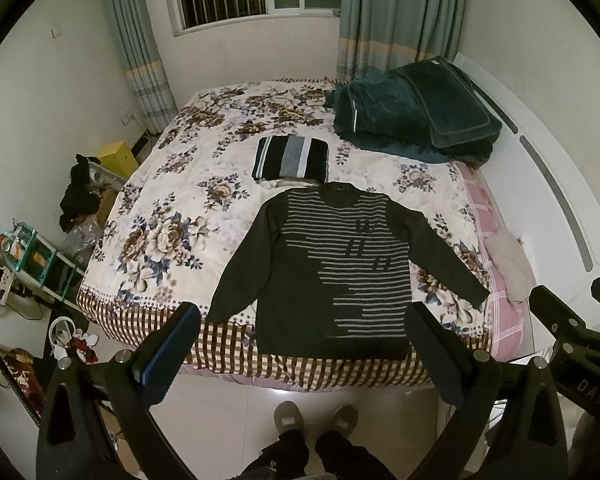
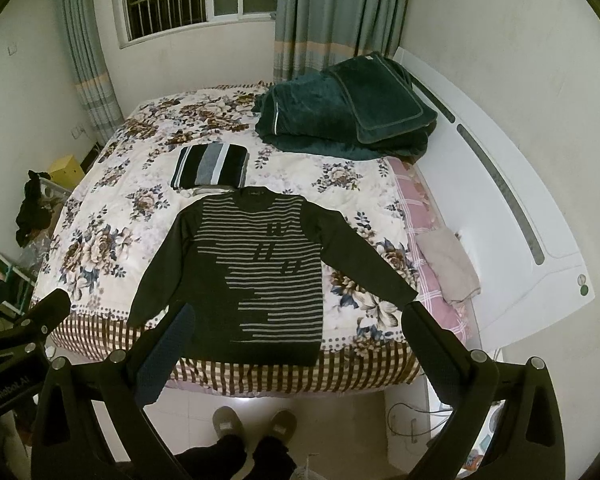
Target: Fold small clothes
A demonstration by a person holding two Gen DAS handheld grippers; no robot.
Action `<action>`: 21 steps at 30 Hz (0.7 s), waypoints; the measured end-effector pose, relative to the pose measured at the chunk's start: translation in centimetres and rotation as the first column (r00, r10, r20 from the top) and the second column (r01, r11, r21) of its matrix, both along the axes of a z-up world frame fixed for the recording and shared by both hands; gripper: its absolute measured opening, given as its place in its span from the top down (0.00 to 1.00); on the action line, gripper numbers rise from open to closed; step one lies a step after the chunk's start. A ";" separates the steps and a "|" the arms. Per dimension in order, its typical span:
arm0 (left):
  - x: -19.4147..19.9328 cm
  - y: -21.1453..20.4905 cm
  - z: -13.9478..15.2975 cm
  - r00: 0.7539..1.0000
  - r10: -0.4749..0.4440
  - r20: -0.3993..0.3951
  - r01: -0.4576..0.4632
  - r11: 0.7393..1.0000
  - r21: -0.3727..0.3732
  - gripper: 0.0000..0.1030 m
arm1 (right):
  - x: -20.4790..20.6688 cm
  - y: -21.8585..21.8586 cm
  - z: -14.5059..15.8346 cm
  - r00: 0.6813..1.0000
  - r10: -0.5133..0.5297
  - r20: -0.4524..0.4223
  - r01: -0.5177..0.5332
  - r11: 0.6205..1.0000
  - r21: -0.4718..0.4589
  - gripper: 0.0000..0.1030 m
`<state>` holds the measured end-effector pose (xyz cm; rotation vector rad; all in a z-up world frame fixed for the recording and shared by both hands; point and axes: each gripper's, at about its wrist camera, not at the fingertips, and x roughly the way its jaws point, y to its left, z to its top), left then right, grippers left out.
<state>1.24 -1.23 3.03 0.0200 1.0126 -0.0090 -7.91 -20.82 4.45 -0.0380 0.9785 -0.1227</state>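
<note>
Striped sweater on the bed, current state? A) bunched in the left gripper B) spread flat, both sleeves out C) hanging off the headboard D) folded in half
B: the striped sweater lies flat on the floral quilt with both sleeves angled outward, and both grippers are open and off it.

"GenRobot.AI" is printed in white on the left gripper (image 2: 4,394) body, seen at the right-wrist view's edge. "DAS" is read on the right gripper (image 1: 590,386). Letters on the sweater (image 1: 336,264) cannot be made out.
</note>
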 end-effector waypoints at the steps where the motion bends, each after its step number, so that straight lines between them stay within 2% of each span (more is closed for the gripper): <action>1: 0.0 0.0 0.0 1.000 0.000 0.000 0.000 1.000 -0.001 0.00 | 0.0 0.0 0.0 1.000 -0.001 0.000 0.001 1.000 0.000 0.00; 21: -0.3 0.0 0.2 1.000 -0.001 0.010 0.001 1.000 -0.003 0.00 | 0.1 0.1 0.3 1.000 0.001 0.008 -0.001 1.000 -0.005 0.00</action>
